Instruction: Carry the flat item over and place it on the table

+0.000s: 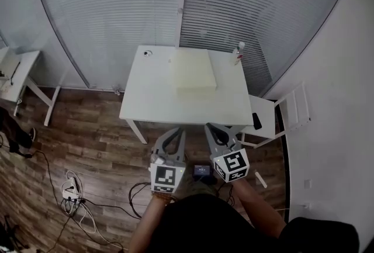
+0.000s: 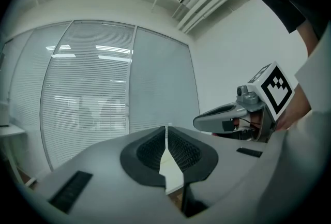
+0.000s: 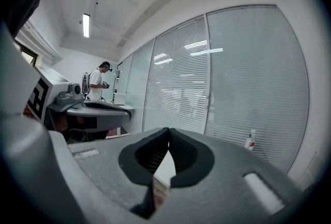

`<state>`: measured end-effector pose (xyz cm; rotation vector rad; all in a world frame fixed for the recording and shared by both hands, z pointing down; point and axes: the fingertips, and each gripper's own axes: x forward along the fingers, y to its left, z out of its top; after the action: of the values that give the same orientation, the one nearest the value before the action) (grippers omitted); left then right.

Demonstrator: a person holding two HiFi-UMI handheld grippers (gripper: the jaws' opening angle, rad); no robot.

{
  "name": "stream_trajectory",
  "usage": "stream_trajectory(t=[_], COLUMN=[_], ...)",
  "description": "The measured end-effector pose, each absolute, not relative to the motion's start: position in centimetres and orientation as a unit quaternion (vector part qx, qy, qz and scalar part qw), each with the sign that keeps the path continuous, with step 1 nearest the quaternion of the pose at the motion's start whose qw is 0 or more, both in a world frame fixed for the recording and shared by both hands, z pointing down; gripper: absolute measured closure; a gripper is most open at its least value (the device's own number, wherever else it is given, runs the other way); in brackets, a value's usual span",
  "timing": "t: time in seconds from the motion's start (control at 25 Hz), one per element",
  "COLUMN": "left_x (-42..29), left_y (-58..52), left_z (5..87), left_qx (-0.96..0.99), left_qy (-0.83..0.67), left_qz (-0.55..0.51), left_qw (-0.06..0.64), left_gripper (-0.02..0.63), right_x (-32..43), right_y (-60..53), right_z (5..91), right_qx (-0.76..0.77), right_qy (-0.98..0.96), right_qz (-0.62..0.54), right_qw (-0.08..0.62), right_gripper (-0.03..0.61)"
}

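Nearest, the left tool (image 1: 174,132) and right tool (image 1: 211,128) hang side by side off the desk (image 1: 146,94), each pressed together and empty. Straight ahead, the flat item (image 1: 193,70) lies on the desk's far middle, roughly square and equally reachable by both.

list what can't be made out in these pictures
- Small round object at the table's far left corner: too small in the head view to identify.
- Bottle label: too small in the head and right gripper views.
- Dark item on the chair: too small to name.
- Flat item: both gripper views show only a pale sliver between shut jaws; whether it is table or flat item cannot be told.
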<state>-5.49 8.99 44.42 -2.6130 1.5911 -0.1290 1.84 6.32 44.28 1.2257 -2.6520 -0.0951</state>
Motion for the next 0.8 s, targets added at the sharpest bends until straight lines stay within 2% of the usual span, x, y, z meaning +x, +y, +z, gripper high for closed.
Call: stream_trajectory(t=[0.6, 0.8], left_x=[-7.0, -7.7], left_y=[13.3, 13.5], left_z=[42.1, 42.7], left_qx=[-0.841, -0.831], left_qy=[0.534, 0.552], left_qz=[-0.024, -0.013], left_qw=[0.083, 0.062], left_gripper=[0.594, 0.594], right_x=[0.2, 0.4], right_y=[11.4, 12.3], right_z=[43.1, 42.8], right_qx=[0.421, 0.422], right_qy=[-0.898, -0.896], right_qz=[-0.082, -0.093], right_qw=[0.095, 0.102], right_gripper=[0.580, 0.580])
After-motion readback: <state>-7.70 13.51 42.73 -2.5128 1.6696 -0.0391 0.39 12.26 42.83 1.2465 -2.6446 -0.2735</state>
